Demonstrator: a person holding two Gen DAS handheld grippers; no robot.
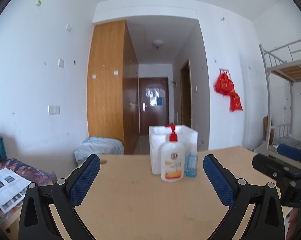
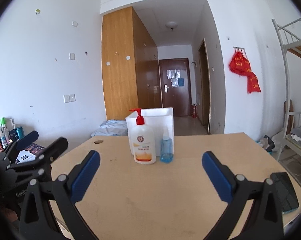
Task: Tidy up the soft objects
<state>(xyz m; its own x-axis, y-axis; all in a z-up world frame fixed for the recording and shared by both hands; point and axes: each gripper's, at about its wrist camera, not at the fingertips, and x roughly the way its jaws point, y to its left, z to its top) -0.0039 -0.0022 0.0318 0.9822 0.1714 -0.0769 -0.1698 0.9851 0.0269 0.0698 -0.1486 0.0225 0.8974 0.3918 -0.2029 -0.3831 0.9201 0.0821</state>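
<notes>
Blue-padded left gripper [image 1: 151,167] and right gripper [image 2: 151,164] gape empty before a red-capped white pump bottle [image 2: 142,143], label unreadable.

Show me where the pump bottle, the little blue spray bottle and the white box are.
pump bottle [image 2: 143,146], right wrist view, on its label.
blue spray bottle [image 2: 166,150], right wrist view, on its body.
white box [image 2: 160,120], right wrist view, on its front wall.

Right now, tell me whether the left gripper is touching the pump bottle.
Apart. The left wrist view shows bare table between the open left gripper and the pump bottle.
</notes>
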